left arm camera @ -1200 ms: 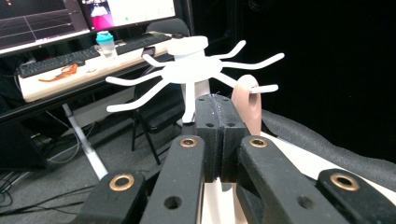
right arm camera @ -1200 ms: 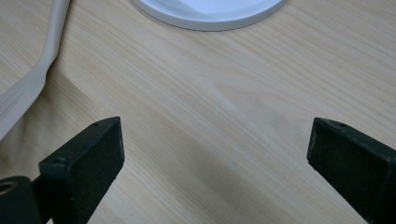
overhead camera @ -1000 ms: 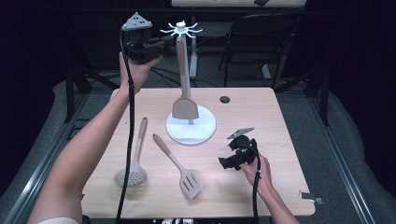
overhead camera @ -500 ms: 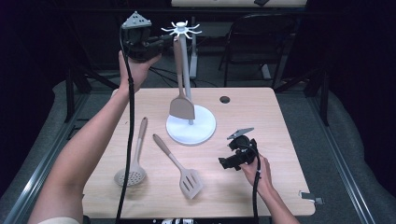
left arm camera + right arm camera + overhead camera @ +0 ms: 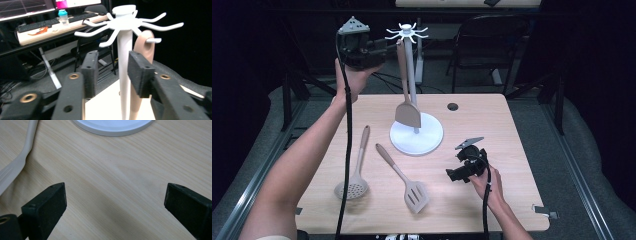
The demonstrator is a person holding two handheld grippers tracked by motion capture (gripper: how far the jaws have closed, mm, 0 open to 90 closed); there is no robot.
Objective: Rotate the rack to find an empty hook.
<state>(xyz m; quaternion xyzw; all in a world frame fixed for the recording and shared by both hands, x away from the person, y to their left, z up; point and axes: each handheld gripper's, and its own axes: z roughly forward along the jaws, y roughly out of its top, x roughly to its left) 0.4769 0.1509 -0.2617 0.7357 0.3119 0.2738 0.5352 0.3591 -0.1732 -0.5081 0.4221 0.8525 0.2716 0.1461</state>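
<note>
Your left hand-held gripper (image 5: 384, 47) is up at the top of the white utensil rack (image 5: 411, 75), level with its ring of hooks. Its jaws have just been opening and now stand apart with nothing pressed between them; in the left gripper view the rack's post (image 5: 125, 75) rises in the gap beyond the pads, not touched by them. The solid spatula (image 5: 406, 95) hangs from one hook by the hole in its handle end (image 5: 146, 46), just past the post, to the right of it in that view. Its long axis runs straight down, blade just above the rack's round base (image 5: 422, 145), near the middle of the tabletop (image 5: 512, 150).

It looks as if hanging this one is done, so the coming move turns on the two utensils lying flat. The slotted turner (image 5: 404, 177) lies toward the near edge, handle pointing to the far left, blade toward you. The skimmer (image 5: 356, 167) lies to its left, closer to the left edge, its axis running nearly from near to far with the bowl toward you.

Your right hand-held gripper (image 5: 464, 170) rests low near the right part of the near edge, jaws wide apart over bare wood (image 5: 112, 195), clamped on nothing. It is nearer to the turner; the handle (image 5: 17, 162) lies at the left of the right gripper view. Your raised left hand must come well down to reach either.
</note>
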